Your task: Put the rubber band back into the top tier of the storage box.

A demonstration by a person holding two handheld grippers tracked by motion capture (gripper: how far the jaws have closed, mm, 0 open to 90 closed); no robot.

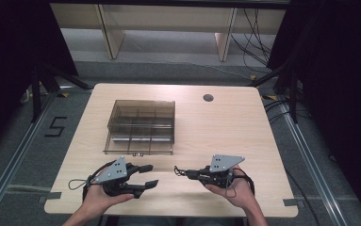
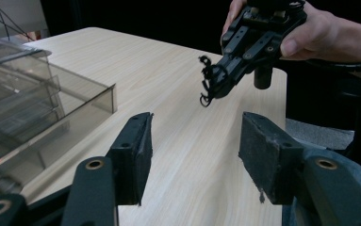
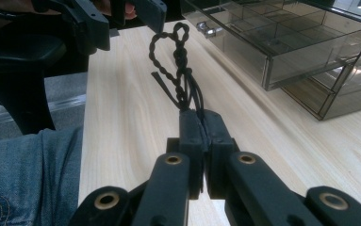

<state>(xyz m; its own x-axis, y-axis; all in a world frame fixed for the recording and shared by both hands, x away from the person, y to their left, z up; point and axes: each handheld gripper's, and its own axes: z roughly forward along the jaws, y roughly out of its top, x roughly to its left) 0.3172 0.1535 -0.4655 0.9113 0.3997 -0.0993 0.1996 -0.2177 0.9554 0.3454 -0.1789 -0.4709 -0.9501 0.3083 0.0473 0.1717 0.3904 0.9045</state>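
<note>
High view: left gripper (image 1: 151, 174) spread, empty, low over the near edge of the light wooden table (image 1: 225, 127); right gripper (image 1: 182, 171) points at it, pinching a black twisted cord (image 1: 178, 170).

Left gripper view: jaws apart with bare tabletop between; cord (image 2: 207, 80) dangles from the right gripper (image 2: 218, 87) above the table.

Right gripper view: jaws pressed together on the cord (image 3: 178, 66), looped end up, beside the smoky clear plastic compartment box (image 3: 282, 42).

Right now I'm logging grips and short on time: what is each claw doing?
Left claw: open, nothing between its jaws.
Right claw: closed on a black twisted cord, held above the table.
</note>
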